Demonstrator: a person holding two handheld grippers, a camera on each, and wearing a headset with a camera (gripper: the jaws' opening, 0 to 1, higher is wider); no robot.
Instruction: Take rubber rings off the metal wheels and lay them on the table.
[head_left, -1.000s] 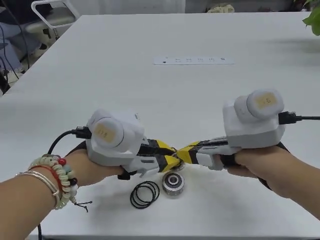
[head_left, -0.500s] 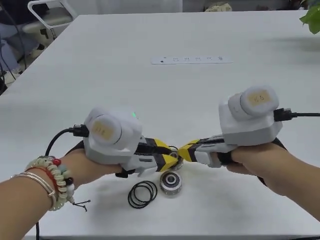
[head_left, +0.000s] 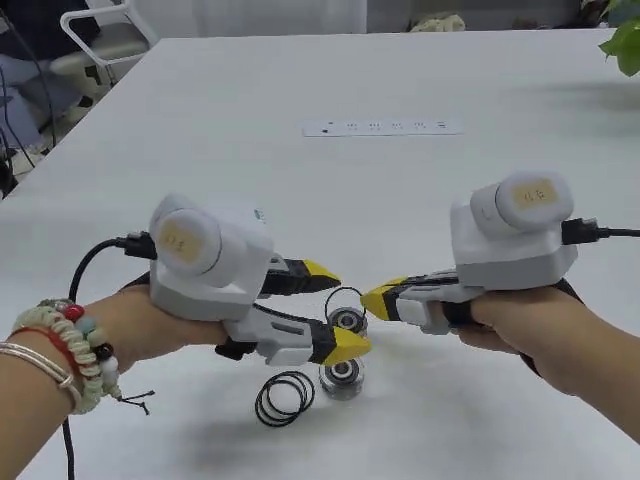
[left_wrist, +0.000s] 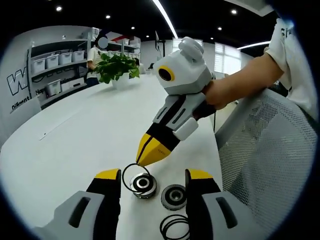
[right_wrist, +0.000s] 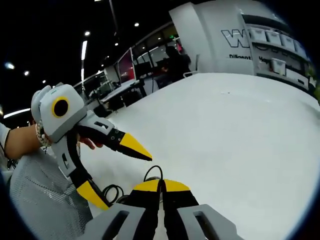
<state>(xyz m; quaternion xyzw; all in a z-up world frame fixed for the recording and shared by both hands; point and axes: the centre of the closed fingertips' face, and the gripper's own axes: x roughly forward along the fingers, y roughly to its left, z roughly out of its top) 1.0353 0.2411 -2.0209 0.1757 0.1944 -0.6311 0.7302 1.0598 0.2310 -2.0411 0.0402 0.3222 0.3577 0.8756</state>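
- The left claw is spread wide and holds nothing; one metal wheel sits on the worktop just beyond and between its tips.
- Loose rubber rings lie near the worktop's near edge, just left of a second wheel.
- The right claw is pressed together, pinching a rubber ring that loops up from the first wheel.

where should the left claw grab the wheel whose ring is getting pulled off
Probably across its round outer rim, low down, coming from the side opposite the right claw. The wheel seems to lie flat, and the rubber ring loops up off it where the right claw pinches it; the open left claw faces the wheel.
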